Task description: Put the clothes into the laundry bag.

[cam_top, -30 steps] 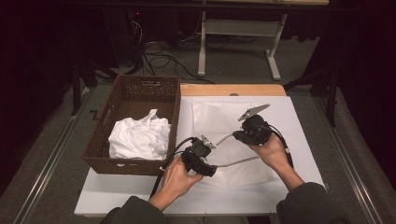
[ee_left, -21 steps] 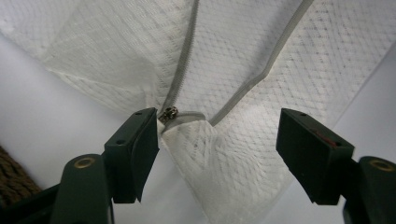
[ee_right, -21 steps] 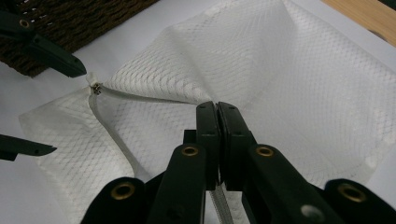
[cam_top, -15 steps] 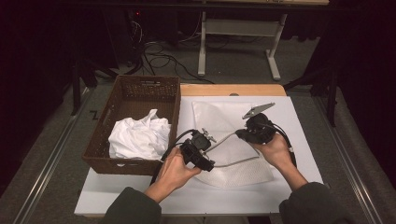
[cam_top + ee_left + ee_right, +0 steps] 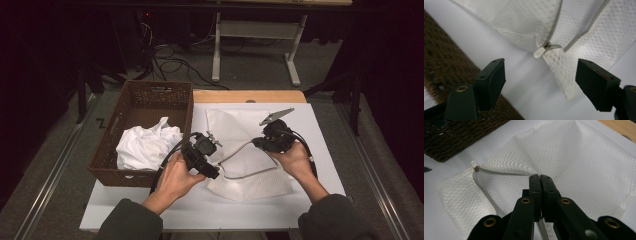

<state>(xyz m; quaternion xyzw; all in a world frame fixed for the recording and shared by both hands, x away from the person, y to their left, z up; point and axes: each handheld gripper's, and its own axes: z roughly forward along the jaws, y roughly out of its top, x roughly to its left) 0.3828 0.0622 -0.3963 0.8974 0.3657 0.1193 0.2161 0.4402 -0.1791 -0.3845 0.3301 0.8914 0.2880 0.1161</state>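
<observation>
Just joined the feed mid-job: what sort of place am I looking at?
Probably a lab or recording workspace, not a home: a white work table under dark surroundings, loose cables on the floor, and a metal stand behind it.

Overhead camera looks forward and down across the white desk (image 5: 150,210); both claw cameras sit close above the white mesh zippered laundry bag (image 5: 250,185), sharing its zipper

Dark room, grey floor (image 5: 45,165), cables (image 5: 172,65)
</observation>
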